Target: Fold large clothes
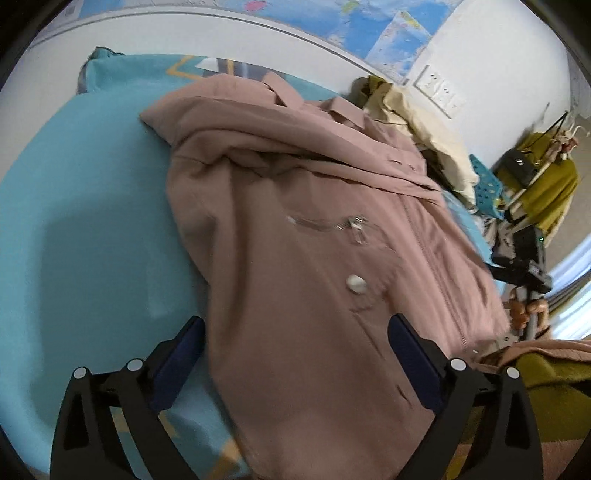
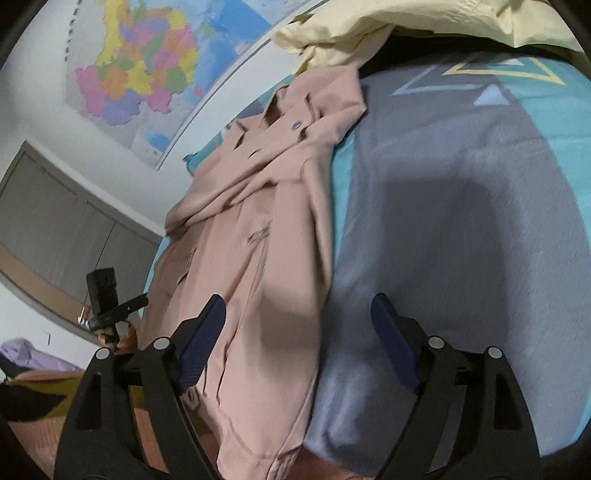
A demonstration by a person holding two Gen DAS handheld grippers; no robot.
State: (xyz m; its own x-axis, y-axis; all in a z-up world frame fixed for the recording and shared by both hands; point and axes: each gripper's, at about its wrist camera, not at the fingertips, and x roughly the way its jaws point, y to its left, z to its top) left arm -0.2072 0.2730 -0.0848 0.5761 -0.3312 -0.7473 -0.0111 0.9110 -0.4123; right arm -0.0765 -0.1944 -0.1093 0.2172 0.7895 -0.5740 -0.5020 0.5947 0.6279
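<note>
A dusty pink jacket (image 1: 295, 221) lies on the bed, its sides folded in to a long narrow shape, collar at the far end. It also shows in the right wrist view (image 2: 255, 258). My left gripper (image 1: 295, 350) is open and empty, its jaws wide apart above the jacket's near hem and left edge. My right gripper (image 2: 299, 332) is open and empty, above the jacket's right edge near the hem. The other gripper (image 1: 524, 266) shows at the right of the left wrist view, and at the left of the right wrist view (image 2: 107, 299).
The bed has a teal and grey sheet (image 1: 92, 221) with triangle patterns (image 2: 480, 184). A cream garment (image 2: 388, 29) lies heaped past the collar. An olive and pink garment (image 1: 546, 373) lies at the near edge. A rack with olive clothes (image 1: 546, 192) stands beyond. A map (image 2: 147, 74) hangs on the wall.
</note>
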